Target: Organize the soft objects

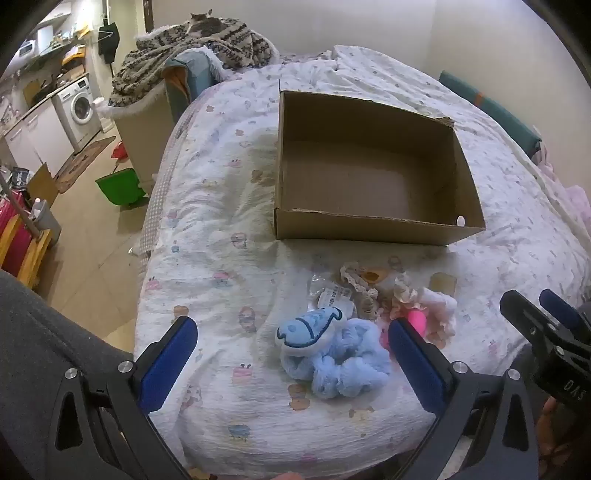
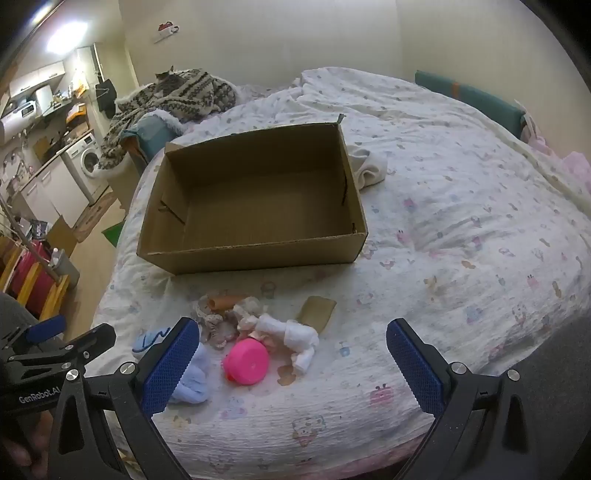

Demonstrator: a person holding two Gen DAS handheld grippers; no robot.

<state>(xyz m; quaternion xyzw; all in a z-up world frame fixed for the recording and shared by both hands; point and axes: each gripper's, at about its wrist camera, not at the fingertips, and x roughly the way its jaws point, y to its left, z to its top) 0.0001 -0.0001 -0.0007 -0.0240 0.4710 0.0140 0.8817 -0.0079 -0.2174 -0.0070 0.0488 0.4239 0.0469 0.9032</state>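
I hold both the left gripper and the right gripper with jaws wide apart, gripping nothing. They hover above the pale blue fluffy cloth and round pink plastic lid, near the open brown cardboard box on the bed.

Home studio: bed beside kitchen counter, washing machine, cat.

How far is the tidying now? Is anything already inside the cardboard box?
Nothing looks done: the cardboard box is empty. Nothing is in hand either: the left gripper and the right gripper are both open and hold nothing. Left to do is the whole pile on the bed in front of the box: blue fish toy, light blue scrunchie, pink item, white cloth.
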